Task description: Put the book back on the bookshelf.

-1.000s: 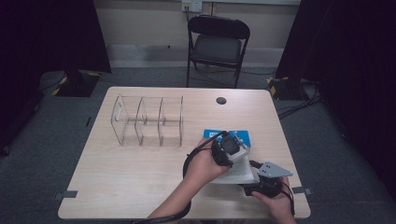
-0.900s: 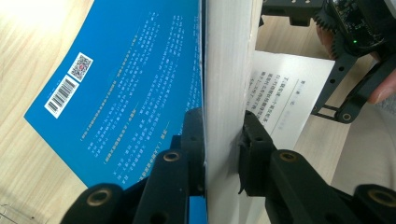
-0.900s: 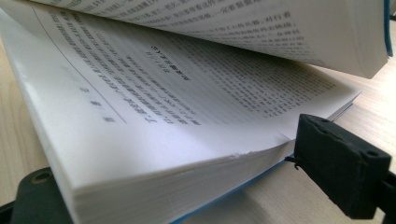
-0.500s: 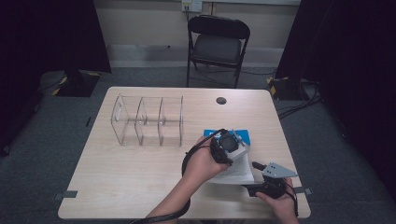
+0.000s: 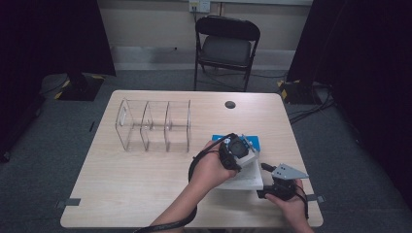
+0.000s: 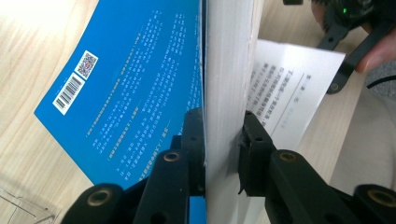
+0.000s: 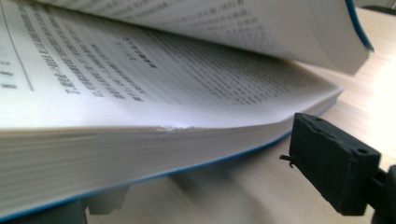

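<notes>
**Book being opened near the table's right front corner**

Over the last second the left gripper [image 5: 241, 151] has kept its hold on the blue-covered book [image 5: 240, 167] while the right gripper [image 5: 278, 183] has slid outward, toward the table's [image 5: 145, 184] right edge and front right corner, leaving more white page bare between the two. That suggests the book is being spread open, with the upper block of pages lifted and the lower block left lying flat on the wood.

The left gripper view shows what the high view hides: its jaws are clamped on a thick block of pages [image 6: 227, 93] together with the blue back cover [image 6: 135, 88], which carries a barcode, and the right gripper [image 6: 348, 42] sits beyond a loose printed page. The right gripper view looks along the tabletop at the lower pages [image 7: 140, 116] bowed upward, with one black jaw standing clear beside the book's edge; the other is hidden under the book, so I cannot tell whether this claw is open or closed.
</notes>
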